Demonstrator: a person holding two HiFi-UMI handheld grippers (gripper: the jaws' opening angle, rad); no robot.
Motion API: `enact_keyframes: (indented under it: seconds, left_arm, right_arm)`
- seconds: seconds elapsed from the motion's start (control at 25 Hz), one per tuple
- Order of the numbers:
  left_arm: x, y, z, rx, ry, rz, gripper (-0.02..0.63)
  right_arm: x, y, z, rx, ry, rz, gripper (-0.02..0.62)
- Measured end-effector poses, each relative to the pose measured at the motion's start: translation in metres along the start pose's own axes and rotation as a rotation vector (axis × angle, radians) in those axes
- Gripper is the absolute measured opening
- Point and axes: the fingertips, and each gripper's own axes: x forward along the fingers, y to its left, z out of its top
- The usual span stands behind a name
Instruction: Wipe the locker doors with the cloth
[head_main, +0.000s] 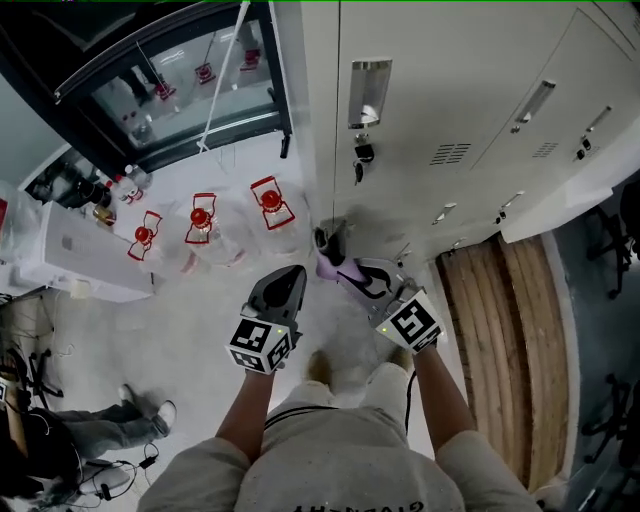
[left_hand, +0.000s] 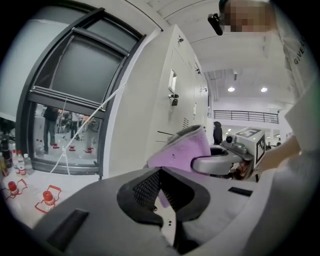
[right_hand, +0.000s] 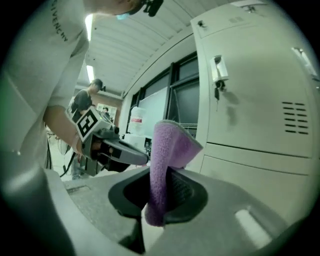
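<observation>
At two o'clock from the left gripper (head_main: 292, 278), closed on nothing, the soft, light cloth (head_main: 334, 267) is clamped mid-fold by the right gripper (head_main: 352, 277), near the locker doors (head_main: 430, 90); a bunched hold is judged secure

light: bright, even | ceiling lamps (left_hand: 231, 89) | edges: fisheye vignette | near foreground soft

The cloth (right_hand: 167, 145) is lilac with a grey rim. The locker doors (head_main: 450, 90) are off-white. The left gripper (left_hand: 160, 182) and right gripper (right_hand: 162, 192) are grey with black ribbed pads (left_hand: 148, 189), each bearing a black-and-white square-marker cube (head_main: 262, 343). At ten o'clock the bottles (head_main: 200, 218) have red caps inside red outlines; at four o'clock lies brown wood planking (head_main: 500, 340)
</observation>
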Motion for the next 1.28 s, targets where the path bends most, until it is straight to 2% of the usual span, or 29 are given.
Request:
enact_keyframes:
  seconds: [0.08,0.2,0.44,0.6,0.76,1.0,1.28]
  left_arm:
    - [0.007,0.007,0.002,-0.005,-0.009,0.048,-0.002]
    - [0.026,0.013,0.009,-0.017,-0.039,0.110,-0.002]
    - [0.072,0.000,0.009,-0.008,-0.066,0.146,-0.002]
    - [0.083,-0.004,0.003,-0.017,-0.070,0.195,-0.002]
    - [0.089,0.000,-0.003,-0.017,-0.068,0.250,-0.002]
    - [0.102,-0.008,-0.004,0.009,-0.057,0.260,-0.002]
    - [0.110,-0.018,-0.009,0.048,-0.038,0.267,-0.002]
  right_arm:
    - [0.016,-0.011,-0.008,-0.049,0.030,0.033,0.049]
    - [0.033,-0.035,-0.017,-0.028,0.042,0.029,0.049]
    - [0.042,-0.094,-0.036,0.135,0.012,-0.048,0.050]
    - [0.044,-0.114,-0.045,0.293,-0.009,-0.050,0.049]
    - [0.042,-0.125,-0.052,0.349,-0.013,-0.066,0.049]
    - [0.020,-0.147,-0.064,0.428,-0.042,-0.101,0.049]
    - [-0.017,-0.179,-0.081,0.474,-0.052,-0.179,0.049]
